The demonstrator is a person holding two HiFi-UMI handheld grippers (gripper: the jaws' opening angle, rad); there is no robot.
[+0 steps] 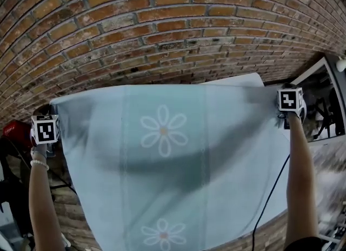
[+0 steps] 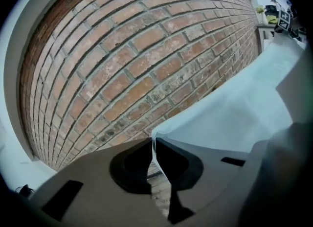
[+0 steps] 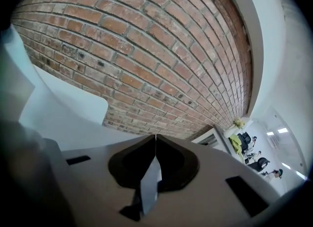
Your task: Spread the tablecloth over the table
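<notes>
A pale blue tablecloth (image 1: 162, 152) with white flower prints hangs stretched between my two grippers in front of the brick wall. My left gripper (image 1: 50, 119) holds its upper left corner and my right gripper (image 1: 285, 109) its upper right corner. In the left gripper view the jaws (image 2: 153, 144) are shut on the cloth's edge, and the cloth (image 2: 234, 99) runs off to the right. In the right gripper view the jaws (image 3: 155, 142) are shut with a strip of cloth (image 3: 150, 184) pinched between them. A white table (image 1: 238, 80) shows just beyond the cloth's top edge; the rest of it is hidden.
A brick wall (image 1: 162, 22) stands close behind the table. A framed opening (image 1: 324, 104) into another room is at the right. A red thing (image 1: 15, 129) and dark gear sit low at the left. A black cable (image 1: 270, 190) hangs by the right arm.
</notes>
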